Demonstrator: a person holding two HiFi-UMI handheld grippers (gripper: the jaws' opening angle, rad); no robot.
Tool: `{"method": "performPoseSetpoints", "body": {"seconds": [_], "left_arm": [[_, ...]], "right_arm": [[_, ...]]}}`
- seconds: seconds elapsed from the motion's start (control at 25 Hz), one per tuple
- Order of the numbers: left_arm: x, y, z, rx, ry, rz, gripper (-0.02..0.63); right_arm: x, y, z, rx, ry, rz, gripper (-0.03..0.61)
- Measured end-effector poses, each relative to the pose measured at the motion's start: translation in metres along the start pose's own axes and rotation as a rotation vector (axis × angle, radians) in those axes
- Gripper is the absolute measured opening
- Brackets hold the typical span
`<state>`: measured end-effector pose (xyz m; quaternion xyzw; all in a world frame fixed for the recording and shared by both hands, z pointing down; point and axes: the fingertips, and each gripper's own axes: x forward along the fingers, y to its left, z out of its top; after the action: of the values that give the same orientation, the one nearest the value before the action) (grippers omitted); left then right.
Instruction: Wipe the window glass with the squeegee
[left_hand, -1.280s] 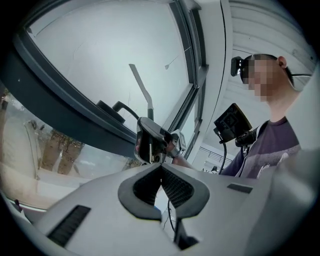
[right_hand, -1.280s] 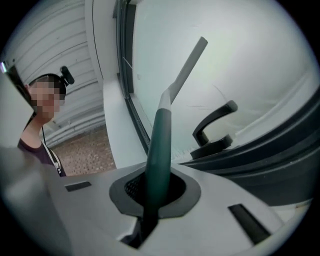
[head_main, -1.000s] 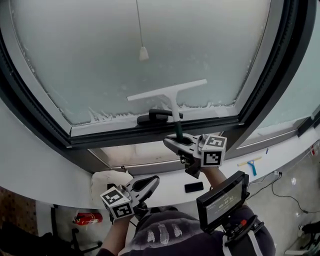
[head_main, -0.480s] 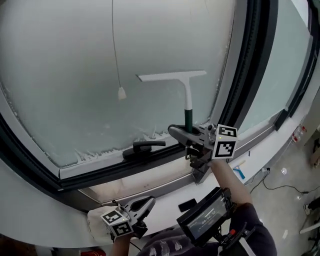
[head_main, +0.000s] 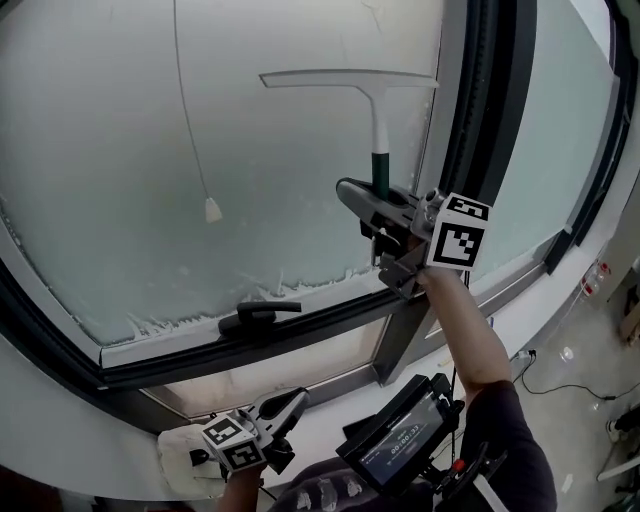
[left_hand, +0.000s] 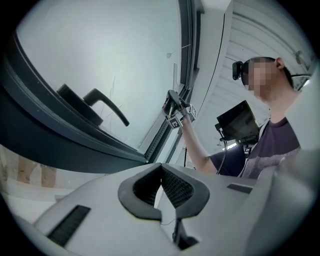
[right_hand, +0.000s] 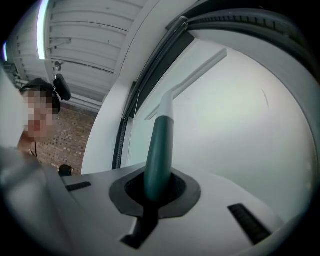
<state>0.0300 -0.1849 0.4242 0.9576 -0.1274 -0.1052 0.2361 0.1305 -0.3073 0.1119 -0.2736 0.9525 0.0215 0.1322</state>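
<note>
1. The left tool (head_main: 288, 404) is hanging low, pressed together with nothing in it.
2. The right tool (head_main: 362, 197) is pinching the squeegee (head_main: 378, 110) by its green handle.
3. The squeegee's white blade is resting high on the window glass (head_main: 130, 120), beside the dark frame (head_main: 500, 100).

A large frosted pale glass pane (head_main: 150, 150) fills the view, set in a thick dark metal frame (head_main: 500, 100) with a black lever handle (head_main: 255, 313) on its lower rail. A thin white pull cord (head_main: 192, 110) ending in a small bell-shaped weight hangs before the glass. A 2nd pane (head_main: 575, 120) stands to the right. Below lie a white ledge (head_main: 530, 300) and a grey floor (head_main: 590, 400). Across the room, a red brick wall (right_hand: 65, 145) meets a white slatted ceiling (right_hand: 85, 30) with a bright strip lamp (right_hand: 44, 20).
</note>
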Motion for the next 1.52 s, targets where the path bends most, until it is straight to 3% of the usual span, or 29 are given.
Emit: {"method": "performPoseSetpoints", "body": {"seconds": [0.12,0.24,0.52,0.72,0.88,1.04,1.28,1.52], "left_arm": [[0.019,-0.005,-0.004,0.001,-0.001,-0.006,0.008],[0.023,-0.002,-0.006,0.004,-0.005,0.009,0.008],[0.026,-0.005,-0.002,0.007,-0.02,0.027,0.008],[0.021,-0.009,0.005,0.018,-0.024,0.023,0.008],[0.019,-0.01,0.001,0.009,-0.015,0.02,0.008],[0.018,-0.014,-0.002,0.009,-0.002,0.013,0.008],[0.022,-0.022,-0.007,0.015,0.015,0.0,0.008],[0.025,-0.028,-0.019,-0.005,0.044,-0.003,0.008]], "right_arm": [[-0.003,-0.016,0.023,-0.066,0.014,-0.019,0.0],[-0.002,-0.029,0.045,-0.06,0.001,-0.015,0.0],[0.002,-0.054,0.066,0.064,-0.024,0.019,0.0],[0.009,-0.038,0.071,0.231,-0.035,0.158,0.0],[0.012,-0.024,0.071,0.316,-0.034,0.262,0.0],[0.01,-0.018,0.066,0.342,-0.026,0.302,0.0],[0.004,-0.01,0.05,0.357,-0.008,0.319,0.0],[-0.01,-0.014,0.021,0.368,0.02,0.276,0.0]]}}
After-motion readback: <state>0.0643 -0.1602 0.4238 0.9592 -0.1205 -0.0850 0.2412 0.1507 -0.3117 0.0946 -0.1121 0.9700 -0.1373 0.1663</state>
